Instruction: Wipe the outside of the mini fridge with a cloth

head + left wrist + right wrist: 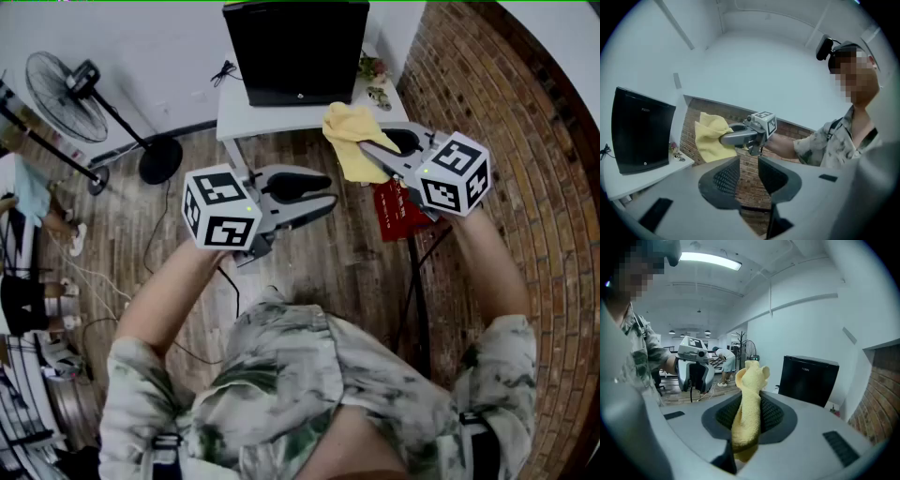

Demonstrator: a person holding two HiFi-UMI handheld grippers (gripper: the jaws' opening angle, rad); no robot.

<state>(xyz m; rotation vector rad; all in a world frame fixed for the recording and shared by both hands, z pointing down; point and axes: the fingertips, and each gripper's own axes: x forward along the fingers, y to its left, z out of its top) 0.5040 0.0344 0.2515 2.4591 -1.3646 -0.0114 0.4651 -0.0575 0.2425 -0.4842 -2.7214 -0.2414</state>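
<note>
The black mini fridge (295, 47) stands on a white table (234, 117) ahead of me, door shut. My right gripper (366, 147) is shut on a yellow cloth (345, 131), held in the air just short of the fridge's right front corner. In the right gripper view the cloth (752, 376) stands bunched up between the jaws, and the fridge (808, 378) lies beyond to the right. My left gripper (332, 189) hangs open and empty, lower and to the left. Its own view shows the fridge (640, 131) at left and the cloth (710, 136).
A brick wall (506, 94) runs along the right. Small ornaments (375, 80) sit on the table beside the fridge. A red object (398, 211) is under my right gripper. A floor fan (66, 84) and cables are at left, and a person (28, 197) stands farther off.
</note>
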